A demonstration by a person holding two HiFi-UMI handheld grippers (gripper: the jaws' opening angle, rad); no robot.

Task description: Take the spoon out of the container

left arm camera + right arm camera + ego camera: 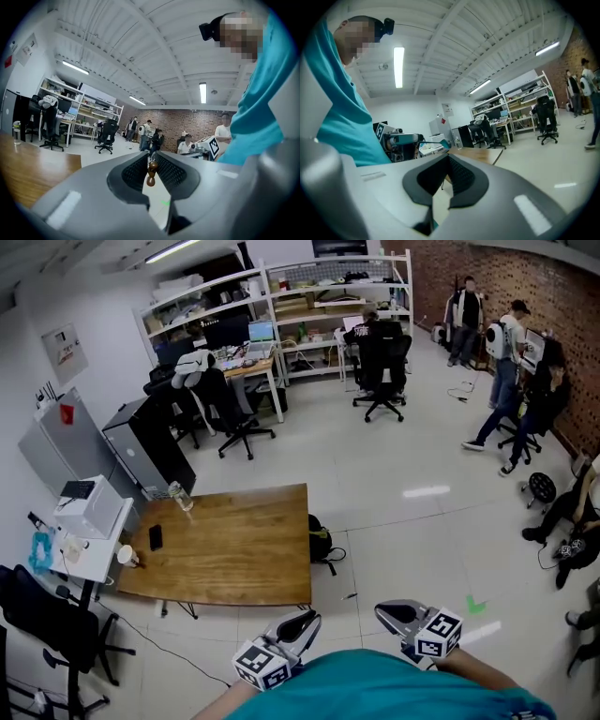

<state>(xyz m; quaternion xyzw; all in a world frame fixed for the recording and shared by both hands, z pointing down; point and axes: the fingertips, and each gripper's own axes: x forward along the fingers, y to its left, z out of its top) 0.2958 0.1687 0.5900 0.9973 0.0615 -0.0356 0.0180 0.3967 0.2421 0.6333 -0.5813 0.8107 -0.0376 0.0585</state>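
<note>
Two grippers point level in front of you; your left gripper [151,161] pinches the spoon [152,174], a small brown wooden piece, right at its jaw tips; your right gripper [447,159] has its jaws pressed together, nothing between them; the table [234,540] lies well ahead of both.

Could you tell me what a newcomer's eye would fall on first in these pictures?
The wooden table stands out at the head view's middle left, warm brown against the pale floor. Nearest the camera, the left gripper and the right gripper hang over the floor, just ahead of the person's teal shirt. In the left gripper view, a small brown knobbed piece sits pinched between the jaws.
</note>
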